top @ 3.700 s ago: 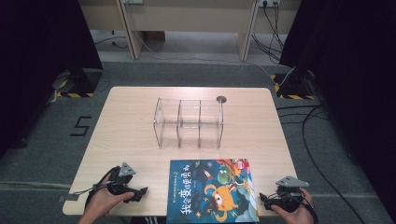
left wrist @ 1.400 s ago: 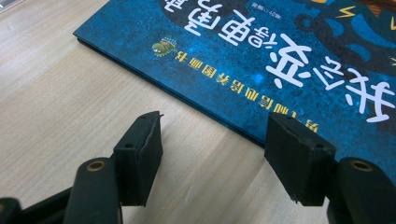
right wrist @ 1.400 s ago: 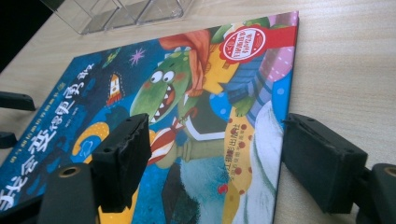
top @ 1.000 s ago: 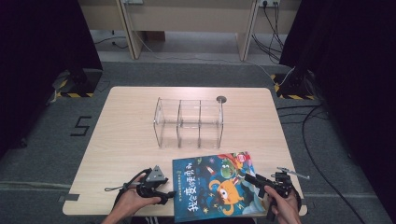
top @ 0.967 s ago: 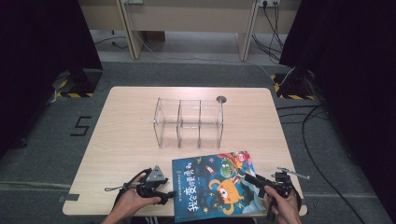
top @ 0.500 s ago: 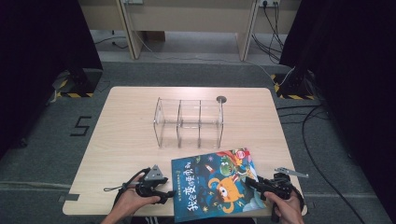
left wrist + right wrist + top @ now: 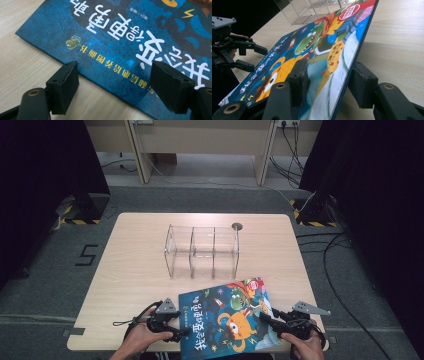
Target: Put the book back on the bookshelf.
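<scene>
At the right gripper [image 7: 272,321], book [image 7: 227,320] edge newly lifted

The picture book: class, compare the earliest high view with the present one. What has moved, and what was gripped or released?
Both hands came in to the picture book, which turned slightly. The right tool closed over its right edge and tilted that side up. The left tool at the book's left edge has just been opening, its jaws astride the edge without pressing. The clear organiser and table stayed put.
</scene>
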`<act>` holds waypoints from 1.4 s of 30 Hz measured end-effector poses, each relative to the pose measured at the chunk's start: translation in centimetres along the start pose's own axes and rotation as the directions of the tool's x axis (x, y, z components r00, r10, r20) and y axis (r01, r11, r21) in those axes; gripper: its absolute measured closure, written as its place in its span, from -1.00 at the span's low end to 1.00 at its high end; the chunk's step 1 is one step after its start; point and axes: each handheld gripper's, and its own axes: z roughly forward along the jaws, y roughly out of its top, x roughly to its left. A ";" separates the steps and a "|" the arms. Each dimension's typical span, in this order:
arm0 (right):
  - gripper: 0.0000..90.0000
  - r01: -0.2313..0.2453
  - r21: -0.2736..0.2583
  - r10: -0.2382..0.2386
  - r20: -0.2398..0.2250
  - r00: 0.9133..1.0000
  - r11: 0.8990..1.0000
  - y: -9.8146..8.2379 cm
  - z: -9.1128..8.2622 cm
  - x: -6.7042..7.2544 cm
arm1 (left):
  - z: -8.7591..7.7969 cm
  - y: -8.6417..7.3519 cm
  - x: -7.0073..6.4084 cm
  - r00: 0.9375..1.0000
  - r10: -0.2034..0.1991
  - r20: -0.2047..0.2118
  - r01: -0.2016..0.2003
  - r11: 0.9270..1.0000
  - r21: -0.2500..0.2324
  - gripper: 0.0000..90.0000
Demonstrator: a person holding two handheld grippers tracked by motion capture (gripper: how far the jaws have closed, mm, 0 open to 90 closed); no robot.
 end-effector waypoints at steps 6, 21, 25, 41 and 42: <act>0.15 0.072 -0.030 -0.072 0.010 0.997 0.997 0.3 -0.4 0.5 | -0.2 0.0 0.3 1.000 -0.029 0.004 0.029 1.000 0.000 -0.49; 0.14 0.184 -0.086 -0.182 0.031 0.983 0.979 0.9 -0.8 1.4 | -0.2 0.1 0.7 0.991 -0.125 0.043 0.126 0.992 -0.021 -0.57; 0.14 0.181 -0.088 -0.179 0.031 0.983 0.979 0.9 -0.8 1.2 | -0.1 0.2 0.9 0.991 -0.124 0.054 0.125 0.992 -0.024 -0.52; 0.13 0.166 -0.012 -0.165 0.066 0.984 0.986 0.4 -0.5 -0.1 | -0.9 0.4 0.9 0.978 -0.117 0.175 0.147 0.973 -0.175 -0.03; 0.13 0.153 0.000 -0.153 0.067 0.986 0.988 0.4 -0.4 -0.1 | -0.9 0.4 1.1 0.975 -0.128 0.181 0.159 0.972 -0.172 -0.02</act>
